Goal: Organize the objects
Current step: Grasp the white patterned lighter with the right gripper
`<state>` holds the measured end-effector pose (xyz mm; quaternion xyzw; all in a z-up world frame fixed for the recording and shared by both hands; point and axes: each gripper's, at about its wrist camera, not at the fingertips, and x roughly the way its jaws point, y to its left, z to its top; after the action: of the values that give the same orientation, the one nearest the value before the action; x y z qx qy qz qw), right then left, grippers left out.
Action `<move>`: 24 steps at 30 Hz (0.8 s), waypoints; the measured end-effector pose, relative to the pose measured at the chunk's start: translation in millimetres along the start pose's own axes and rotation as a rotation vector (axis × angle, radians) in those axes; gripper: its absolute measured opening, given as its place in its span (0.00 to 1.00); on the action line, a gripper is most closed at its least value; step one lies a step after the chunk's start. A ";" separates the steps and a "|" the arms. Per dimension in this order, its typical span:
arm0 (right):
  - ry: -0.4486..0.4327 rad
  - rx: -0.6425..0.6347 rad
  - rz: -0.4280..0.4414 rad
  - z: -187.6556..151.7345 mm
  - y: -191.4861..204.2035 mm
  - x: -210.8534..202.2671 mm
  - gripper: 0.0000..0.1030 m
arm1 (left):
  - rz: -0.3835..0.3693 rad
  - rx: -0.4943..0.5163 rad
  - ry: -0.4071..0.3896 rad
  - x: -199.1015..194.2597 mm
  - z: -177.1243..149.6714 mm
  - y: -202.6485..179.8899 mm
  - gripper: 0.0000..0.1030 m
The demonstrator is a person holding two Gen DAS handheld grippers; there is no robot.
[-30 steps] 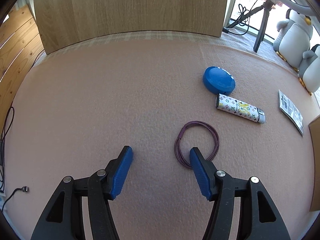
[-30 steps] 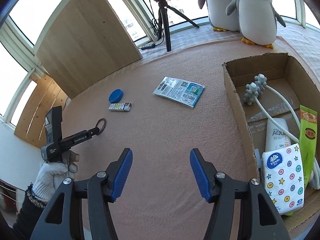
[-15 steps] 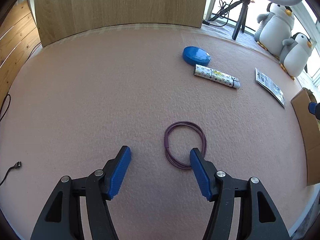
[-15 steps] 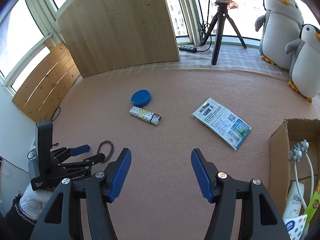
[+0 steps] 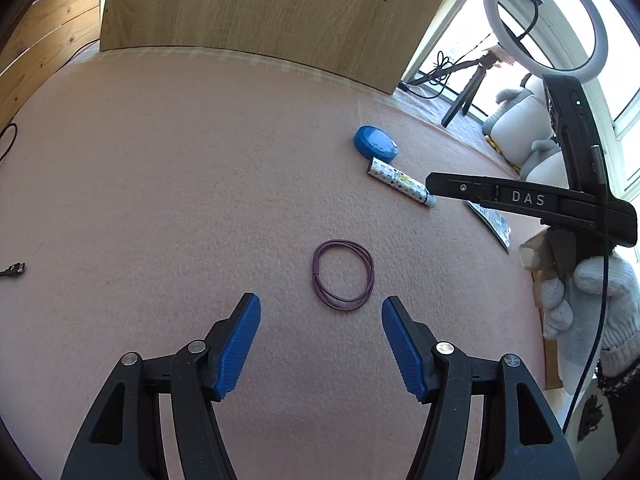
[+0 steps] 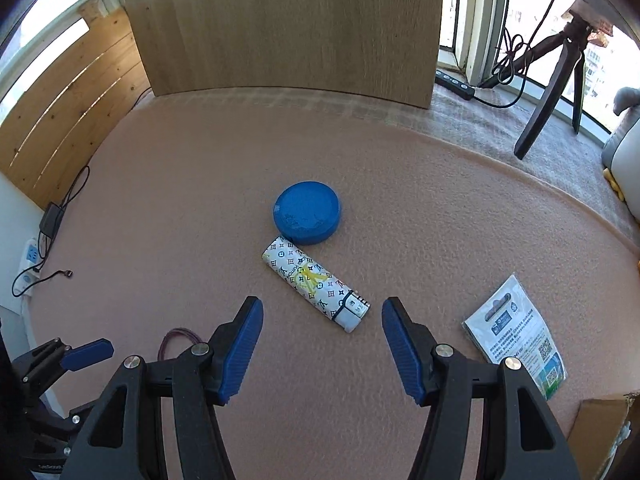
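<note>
A purple hair tie [image 5: 343, 275] lies coiled on the pink carpet just ahead of my left gripper [image 5: 320, 312], which is open and empty. My right gripper [image 6: 322, 316] is open too, with the patterned white lighter [image 6: 314, 282] lying slantwise just beyond its fingertips. A round blue lid [image 6: 307, 212] rests touching the lighter's far end. In the left wrist view the lighter [image 5: 400, 180] and lid [image 5: 375, 143] lie farther back, and the right gripper's black body [image 5: 532, 200] is held by a white-gloved hand [image 5: 580, 300]. The hair tie [image 6: 176, 340] peeks out behind my right gripper's left finger.
A printed foil packet [image 6: 520, 340] lies on the carpet to the right, near a cardboard box corner [image 6: 604, 436]. A wooden panel [image 6: 288, 24] stands at the back. A tripod [image 6: 556, 76], ring light [image 5: 544, 20], cables and plush penguins [image 5: 528, 136] are at the far right.
Both grippers swung left; the right one moved forward to the lighter and lid, which now sit just ahead of it. The hair tie now lies centred before the left gripper. Both stay open.
</note>
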<state>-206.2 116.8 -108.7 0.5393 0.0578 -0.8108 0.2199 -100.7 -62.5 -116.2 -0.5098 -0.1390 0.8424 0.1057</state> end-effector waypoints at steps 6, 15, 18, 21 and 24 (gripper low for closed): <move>0.023 -0.108 -0.040 18.8 21.0 26.3 0.56 | -0.020 -0.028 0.001 -0.8 -0.7 7.2 0.65; 0.072 -0.150 -0.062 18.8 21.5 47.1 0.45 | -0.045 -0.052 0.006 4.9 -4.3 9.5 0.65; 0.081 -0.140 -0.049 16.1 18.8 42.8 0.30 | -0.043 -0.037 0.008 9.9 -2.6 4.3 0.65; 0.084 -0.124 -0.042 11.8 14.0 39.6 0.21 | -0.036 -0.003 0.014 16.4 0.8 -6.0 0.65; 0.083 -0.103 -0.025 3.3 11.1 35.4 0.21 | -0.028 0.032 0.023 24.1 4.3 -17.2 0.65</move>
<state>-215.7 95.4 -137.6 0.5597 0.1153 -0.7865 0.2344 -114.9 -39.2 -128.4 -0.5157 -0.1315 0.8370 0.1273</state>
